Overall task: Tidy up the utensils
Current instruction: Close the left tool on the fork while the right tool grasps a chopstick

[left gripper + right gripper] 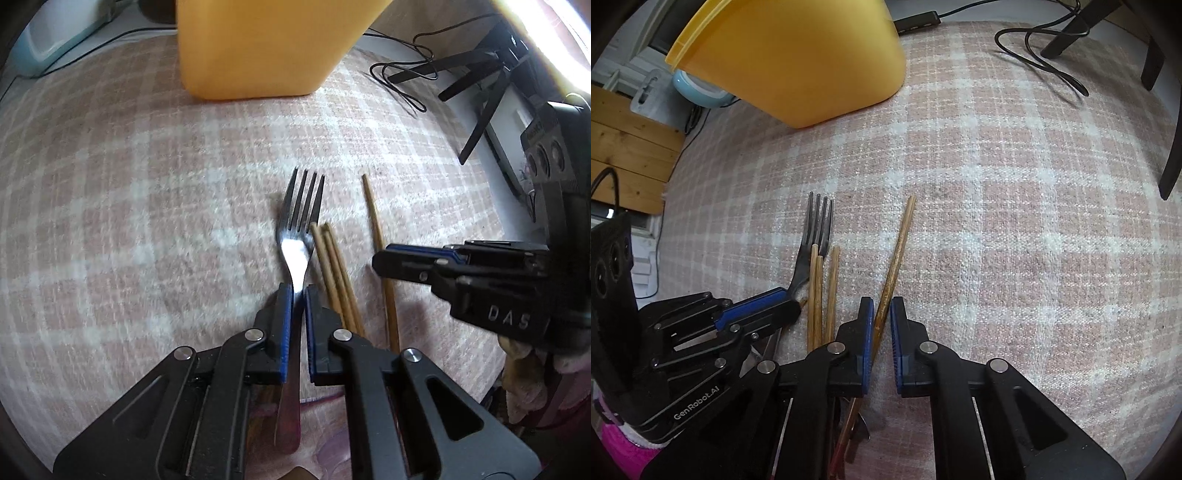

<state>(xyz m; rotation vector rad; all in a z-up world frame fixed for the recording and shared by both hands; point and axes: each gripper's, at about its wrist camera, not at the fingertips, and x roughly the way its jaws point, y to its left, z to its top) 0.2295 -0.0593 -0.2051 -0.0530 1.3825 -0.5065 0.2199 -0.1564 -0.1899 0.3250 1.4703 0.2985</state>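
While the yellow bin (798, 62) waits beyond them on the checked cloth (997, 184), the left gripper (297, 291) pinches the fork (299, 221) and the right gripper (882, 306) clamps one chopstick (899, 240) — both still on the cloth. Three more chopsticks (822, 288) lie between them — sorting looks barely begun.

The right gripper (380, 264) bears the raised letters "DAS" on its black body. The left gripper (792, 308) carries "GenRobot.AI" in white along its black frame.

We can't see the yellow tub's (258, 48) top — cut off — and the fork's (295, 225) handle end looks blurry, maybe reddish.
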